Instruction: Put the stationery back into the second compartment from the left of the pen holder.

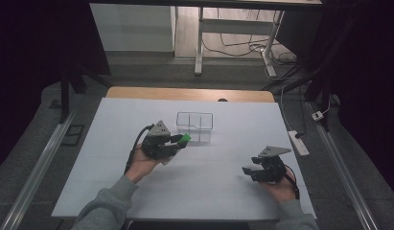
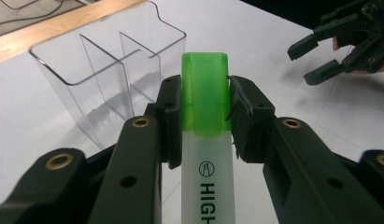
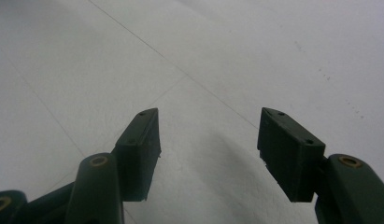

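My left gripper (image 2: 203, 114) is shut on a highlighter (image 2: 206, 140) with a green cap and a white barrel, the pads pressing just below the cap. In the high view the left gripper (image 1: 178, 140) holds the highlighter (image 1: 184, 139) with its green end pointing right, close to the front of a clear plastic organiser (image 1: 195, 125). That organiser (image 2: 105, 70) has several compartments and stands upright just ahead of the cap. My right gripper (image 1: 247, 170) rests low over the white table at the right, open, with nothing between its jaws (image 3: 208, 144).
A white sheet (image 1: 209, 191) covers the table, with a wooden edge (image 1: 190, 93) at the far side. A power strip (image 1: 299, 143) lies off the table's right side. The right gripper (image 2: 320, 58) appears at the upper right of the left gripper view.
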`<state>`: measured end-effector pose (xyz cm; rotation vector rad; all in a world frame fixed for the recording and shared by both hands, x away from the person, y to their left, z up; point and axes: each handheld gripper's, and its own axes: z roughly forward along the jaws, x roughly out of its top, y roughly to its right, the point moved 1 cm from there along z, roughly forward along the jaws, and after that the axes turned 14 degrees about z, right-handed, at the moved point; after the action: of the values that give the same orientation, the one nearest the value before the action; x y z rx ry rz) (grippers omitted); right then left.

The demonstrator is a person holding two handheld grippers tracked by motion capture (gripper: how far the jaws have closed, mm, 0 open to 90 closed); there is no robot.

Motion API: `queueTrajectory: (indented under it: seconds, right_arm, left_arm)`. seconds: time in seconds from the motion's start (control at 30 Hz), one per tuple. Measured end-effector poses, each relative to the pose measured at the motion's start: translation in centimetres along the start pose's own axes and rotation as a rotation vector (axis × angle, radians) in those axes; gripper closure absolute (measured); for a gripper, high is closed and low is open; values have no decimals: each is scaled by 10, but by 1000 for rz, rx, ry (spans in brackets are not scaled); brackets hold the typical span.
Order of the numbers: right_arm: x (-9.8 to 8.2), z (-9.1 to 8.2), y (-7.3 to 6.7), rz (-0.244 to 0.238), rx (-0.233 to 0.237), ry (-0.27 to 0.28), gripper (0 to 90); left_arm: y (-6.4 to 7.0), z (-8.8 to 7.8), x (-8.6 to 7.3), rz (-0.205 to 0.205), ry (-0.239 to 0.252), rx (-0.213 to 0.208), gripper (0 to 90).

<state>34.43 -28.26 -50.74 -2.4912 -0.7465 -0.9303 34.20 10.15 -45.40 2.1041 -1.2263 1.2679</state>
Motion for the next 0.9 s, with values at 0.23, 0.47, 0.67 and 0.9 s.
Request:
queueTrajectory:
  seconds: [0.23, 0.47, 0.67, 0.9]
  right_arm:
    - [0, -1, 0, 6, -4, 2, 386]
    - [0, -2, 1, 8, -8, 5, 386]
    - [0, -2, 2, 5, -11, 1, 386]
    - [0, -2, 2, 7, -8, 4, 386]
  left_arm:
    - [-6, -5, 6, 8, 32, 12, 663]
    - [-16, -4, 21, 28, 55, 13, 663]
    - [-26, 1, 34, 32, 93, 19, 662]
    - [-37, 8, 46, 39, 102, 13, 661]
